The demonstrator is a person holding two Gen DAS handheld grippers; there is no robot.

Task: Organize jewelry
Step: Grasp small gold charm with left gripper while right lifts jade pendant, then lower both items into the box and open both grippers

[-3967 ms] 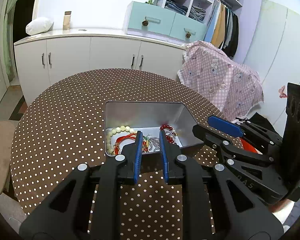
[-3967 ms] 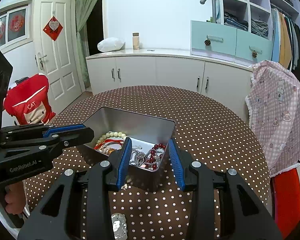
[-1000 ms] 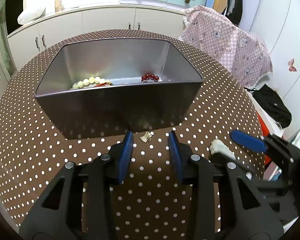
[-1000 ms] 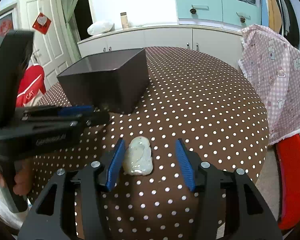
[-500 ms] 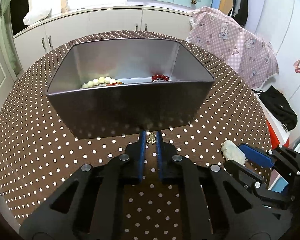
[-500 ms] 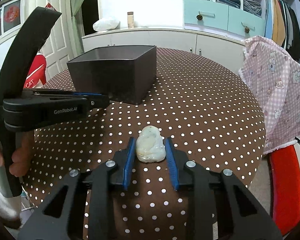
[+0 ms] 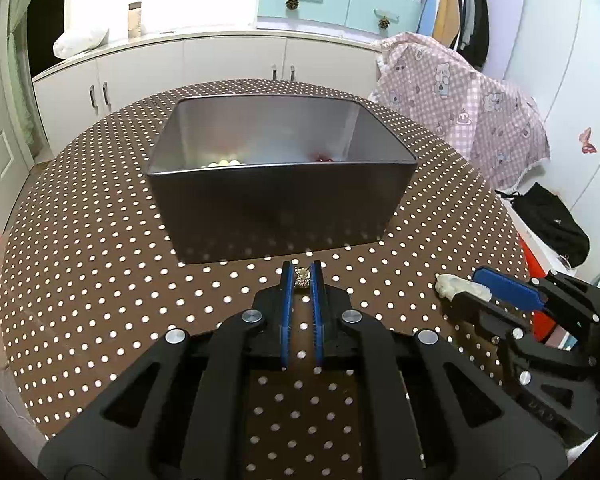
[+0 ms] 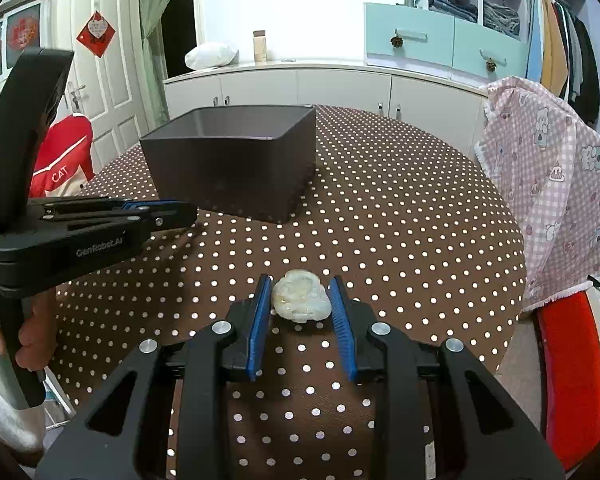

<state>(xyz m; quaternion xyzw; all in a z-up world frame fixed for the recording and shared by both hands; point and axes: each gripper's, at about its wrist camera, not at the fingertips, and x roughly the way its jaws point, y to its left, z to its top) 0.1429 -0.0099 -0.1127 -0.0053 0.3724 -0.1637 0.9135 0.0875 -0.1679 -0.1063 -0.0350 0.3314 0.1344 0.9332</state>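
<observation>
The left gripper (image 7: 301, 276), near the metal tin (image 7: 280, 200), is clamped tight on a small sparkly trinket (image 7: 301, 275) at its fingertips; to its right, the right gripper (image 8: 300, 300) pinches a pale carved jade pendant (image 8: 301, 296) over the polka-dot tablecloth (image 8: 400, 220); the tin holds beads.

The tall grey metal box (image 7: 276, 200) stands at twelve o'clock from the left gripper (image 7: 301, 276), just ahead of its tips, walling off the straight path; only its open top gives entry. The brown white-dotted tablecloth (image 7: 92, 240) lies bare from seven to ten o'clock. At three o'clock the right gripper (image 7: 464, 286) crowds in (a pale carved stone pendant (image 8: 300, 296) between its pads). From that gripper, twelve to three o'clock is open cloth.
</observation>
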